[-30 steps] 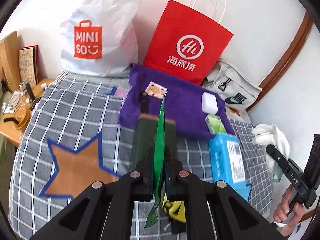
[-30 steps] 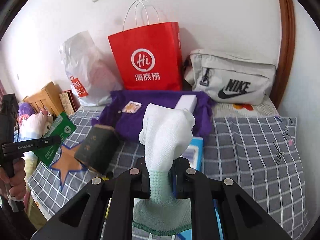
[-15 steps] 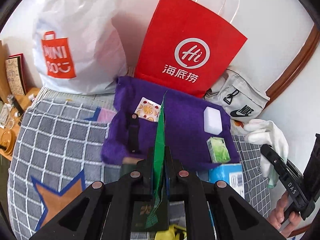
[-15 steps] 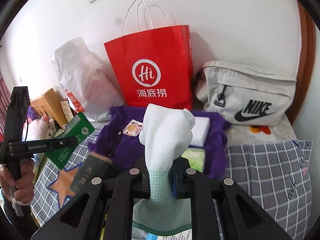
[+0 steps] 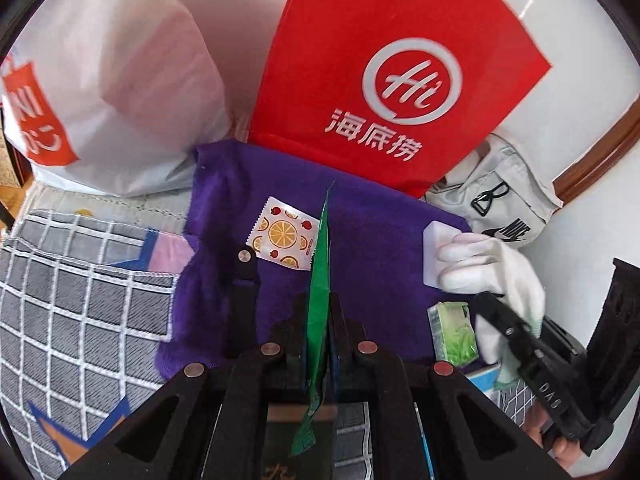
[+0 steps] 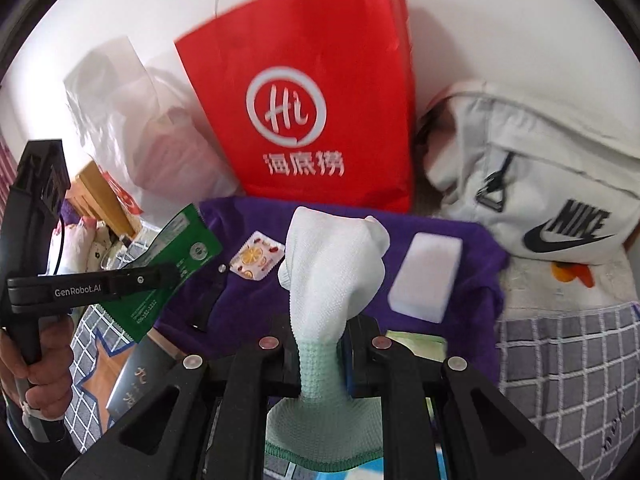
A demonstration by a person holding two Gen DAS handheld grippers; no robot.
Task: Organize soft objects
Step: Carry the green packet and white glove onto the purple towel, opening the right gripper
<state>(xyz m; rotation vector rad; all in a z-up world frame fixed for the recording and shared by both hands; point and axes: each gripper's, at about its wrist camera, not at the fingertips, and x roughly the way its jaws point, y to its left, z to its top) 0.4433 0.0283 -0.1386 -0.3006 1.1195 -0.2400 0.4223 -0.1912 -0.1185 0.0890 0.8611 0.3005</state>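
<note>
Clamped between the black fingers of the left gripper is a flat green foil packet, held edge-on and upright above a spread purple cloth. Seen from the right wrist, the same packet shows white print too small to be read, and the gripper's side is marked "GenRobot.AI".

Pinched at its pale green cuff between the fingers of the right gripper is a white knitted glove, whose fingers flop forward over the cloth. In the left view the glove is seen near the cloth's right edge, and the right gripper carries the letters "DAS".

On the purple cloth a small square sachet printed with orange slices, a white rectangular sponge block, a black strap with a metal stud and a small green tissue pack are laid out. Just in front of the cloth a dark box with gold Chinese characters is lying on the grey checked bedspread.

Behind the cloth a red paper bag is propped against the wall, printed with a white "Hi" circle and "海底捞". To its left a white plastic bag with a partly visible orange logo is seen, and to its right a pale grey "NIKE" pouch.
</note>
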